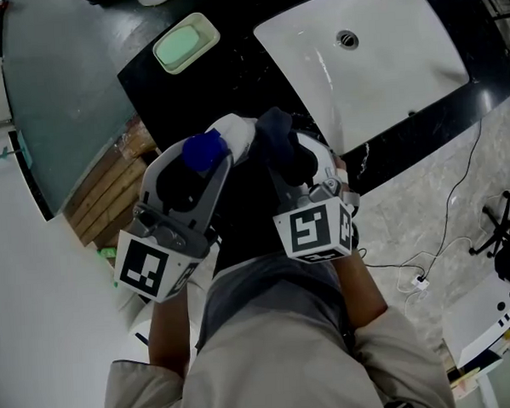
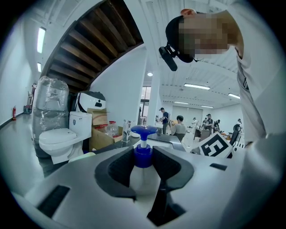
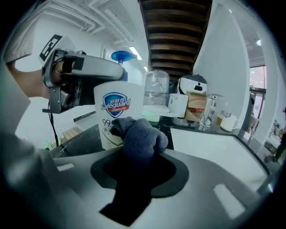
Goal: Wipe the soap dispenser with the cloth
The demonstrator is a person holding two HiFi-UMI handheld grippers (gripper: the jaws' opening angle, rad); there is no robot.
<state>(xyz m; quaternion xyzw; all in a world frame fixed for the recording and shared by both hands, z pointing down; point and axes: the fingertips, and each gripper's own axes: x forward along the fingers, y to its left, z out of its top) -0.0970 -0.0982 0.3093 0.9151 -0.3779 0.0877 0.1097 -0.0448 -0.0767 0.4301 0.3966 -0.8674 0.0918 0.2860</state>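
Observation:
The soap dispenser (image 1: 231, 134), a white bottle with a blue pump (image 2: 144, 144), stands between the jaws of my left gripper (image 1: 210, 154), which is shut on it. In the left gripper view only the blue pump and neck rise between that gripper's (image 2: 144, 163) dark pads. My right gripper (image 1: 290, 150) is shut on a dark grey-blue cloth (image 3: 140, 136). The bunched cloth presses against the lower front of the labelled bottle (image 3: 117, 112). In the head view the cloth (image 1: 277, 142) sits just right of the bottle, above the black counter's front part.
A white sink basin (image 1: 375, 56) with its drain (image 1: 347, 40) lies to the upper right in the black counter (image 1: 231, 81). A green soap dish (image 1: 185, 42) sits at the counter's far left. Wooden planks (image 1: 109, 194) and floor cables (image 1: 421, 275) lie below.

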